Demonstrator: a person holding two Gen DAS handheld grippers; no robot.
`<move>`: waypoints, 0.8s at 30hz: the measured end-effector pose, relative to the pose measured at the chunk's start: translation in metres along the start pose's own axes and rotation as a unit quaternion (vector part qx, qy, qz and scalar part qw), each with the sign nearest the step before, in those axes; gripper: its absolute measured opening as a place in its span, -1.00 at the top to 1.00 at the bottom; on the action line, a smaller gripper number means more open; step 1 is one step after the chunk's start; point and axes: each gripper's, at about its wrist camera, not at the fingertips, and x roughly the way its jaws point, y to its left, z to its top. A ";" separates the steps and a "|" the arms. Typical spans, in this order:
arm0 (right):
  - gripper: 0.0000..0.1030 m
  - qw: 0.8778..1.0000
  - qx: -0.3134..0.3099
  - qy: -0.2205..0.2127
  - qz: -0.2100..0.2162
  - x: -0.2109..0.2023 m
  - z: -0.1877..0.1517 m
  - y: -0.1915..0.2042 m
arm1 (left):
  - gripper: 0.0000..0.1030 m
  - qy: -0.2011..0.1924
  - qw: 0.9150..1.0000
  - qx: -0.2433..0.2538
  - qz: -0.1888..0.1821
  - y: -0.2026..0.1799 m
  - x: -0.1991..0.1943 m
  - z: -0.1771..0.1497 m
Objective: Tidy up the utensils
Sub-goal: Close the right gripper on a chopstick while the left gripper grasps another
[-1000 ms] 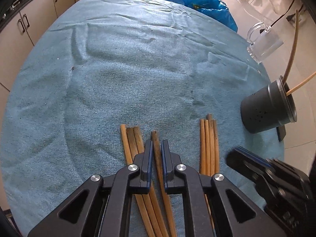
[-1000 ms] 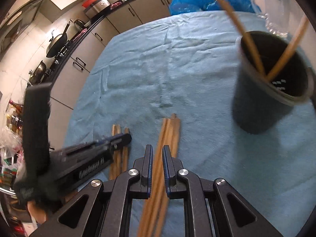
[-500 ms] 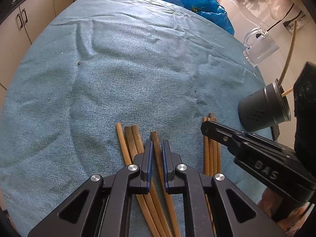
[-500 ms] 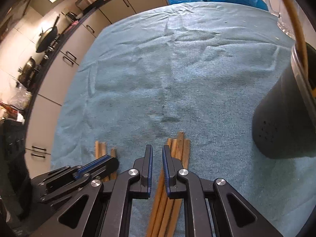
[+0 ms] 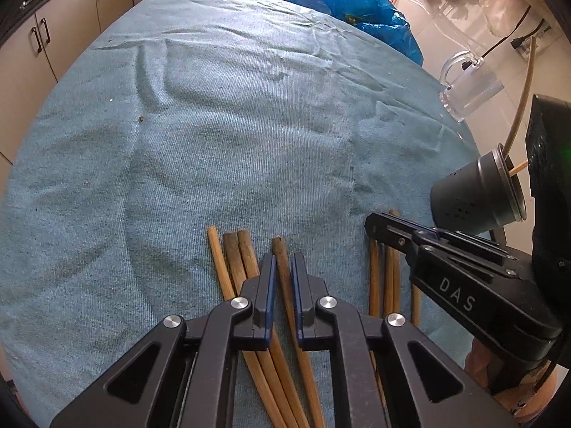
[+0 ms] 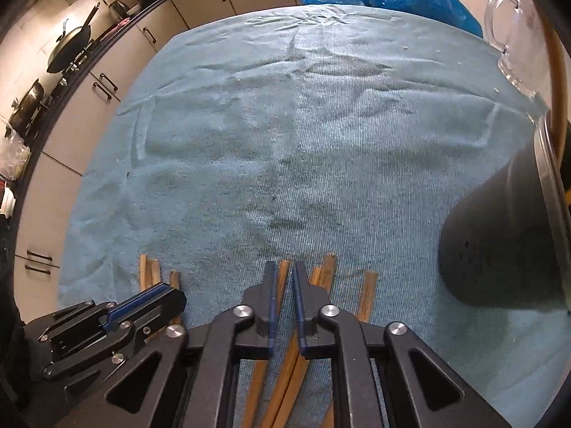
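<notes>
Wooden chopsticks lie in two bundles on a blue towel [image 5: 232, 125]. My left gripper [image 5: 283, 260] is shut on a dark-tipped chopstick [image 5: 280, 249] beside the left bundle [image 5: 235, 260]. It also shows low on the left in the right wrist view, left gripper [image 6: 178, 294]. My right gripper [image 6: 283, 267] stands over the right bundle [image 6: 326, 271], its jaws closing on one chopstick [image 6: 283, 278] between them. One chopstick [image 6: 367, 296] lies apart to the right. In the left wrist view the right gripper [image 5: 371, 219] covers part of that bundle [image 5: 389, 278]. A dark grey holder [image 5: 474, 196] [image 6: 499, 242] with two chopsticks [image 5: 521, 100] in it stands at the right.
A clear glass mug [image 5: 467, 89] [image 6: 514, 35] sits beyond the holder near the table's right edge. A blue plastic bag [image 5: 357, 3] lies past the far edge. Cabinets [image 5: 71, 21] and a counter with a wok [image 6: 71, 42] line the left side.
My right gripper came in from the right and down onto the right bundle, and its jaws narrowed around one chopstick. That bundle has spread a little. The left gripper has held still.
</notes>
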 end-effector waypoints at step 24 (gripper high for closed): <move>0.92 0.999 0.013 -0.013 0.045 -0.018 -0.014 -0.016 | 0.85 -0.089 0.996 0.011 -0.015 -0.013 -0.088 -0.018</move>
